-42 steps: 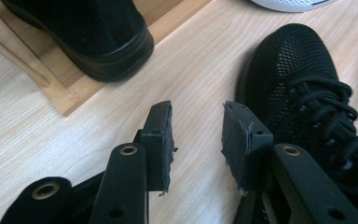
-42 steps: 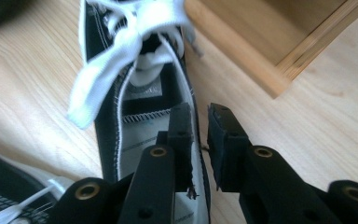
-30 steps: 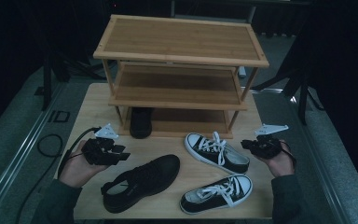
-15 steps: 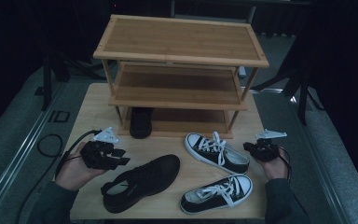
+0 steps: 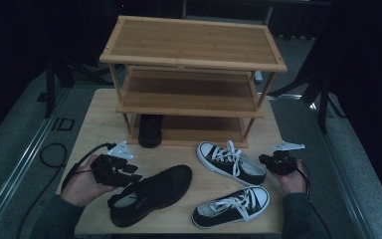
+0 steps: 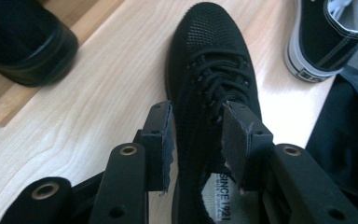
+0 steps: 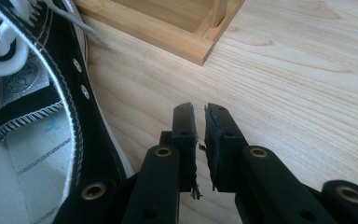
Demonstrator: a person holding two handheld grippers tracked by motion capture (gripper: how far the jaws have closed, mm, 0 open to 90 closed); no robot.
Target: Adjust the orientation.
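A black mesh shoe [image 5: 154,191] [image 6: 209,56] lies on the table, toe pointing right. My left gripper [image 5: 129,172] [image 6: 196,116] sits at its collar, and both pads press on the shoe's side wall and tongue. My right gripper [image 5: 267,160] [image 7: 199,109] hovers low over the bare wood just right of a black-and-white sneaker [image 5: 231,162] [image 7: 37,93]. Its jaws are shut to a thin slit with nothing in them. A second matching sneaker [image 5: 231,206] lies nearer the front edge.
A three-tier bamboo shoe rack [image 5: 194,45] [image 7: 168,32] stands at the back of the wooden table [image 5: 99,119]. A black leather shoe [image 5: 150,130] [image 6: 23,42] sits on its bottom shelf at the left. Cables trail off the table's left side.
My right hand has sunk a little toward the table beside the sneaker. The left hand and the black mesh shoe have stayed put.
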